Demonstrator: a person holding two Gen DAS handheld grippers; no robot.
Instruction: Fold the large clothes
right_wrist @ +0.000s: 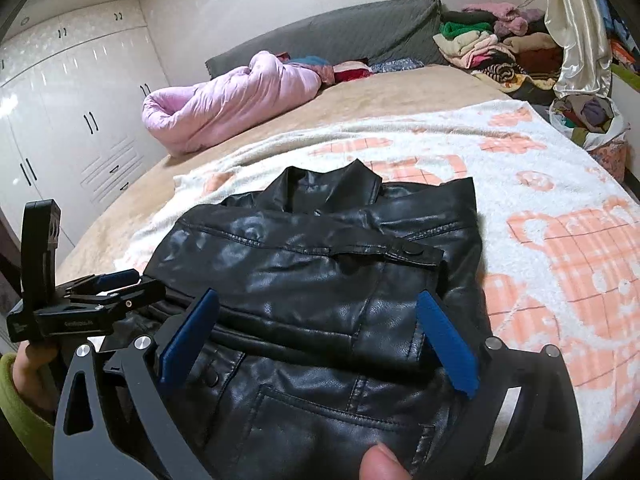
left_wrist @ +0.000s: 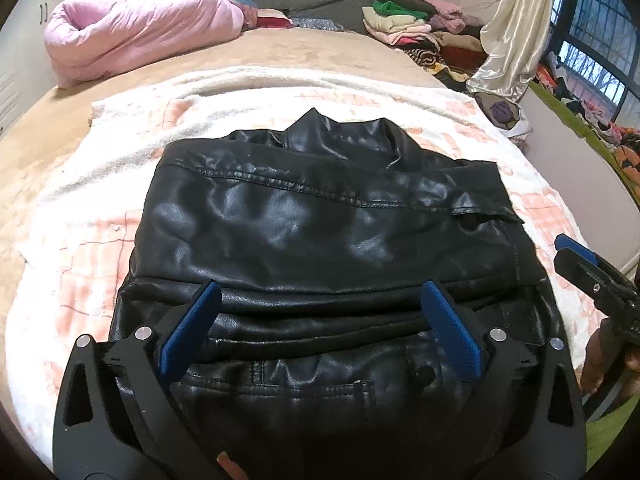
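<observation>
On the bed's white-and-peach blanket [left_wrist: 100, 240] your folded black leather jacket [left_wrist: 320, 232] lies, left claw [left_wrist: 320, 308] and right claw [right_wrist: 324, 316] both released above it.

Upper left in my right feed stood glossy white wardrobe doors [right_wrist: 72, 120]; a grey padded headboard [right_wrist: 340, 36] ran behind, and a dark-framed window [left_wrist: 592, 36] filled the left feed's upper right.

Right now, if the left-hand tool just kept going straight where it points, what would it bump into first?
Most likely the black leather jacket. The left gripper has its jaws open and sits low over the jacket's near folds, aimed along it toward the collar. Its height above the leather is hard to judge.
</observation>
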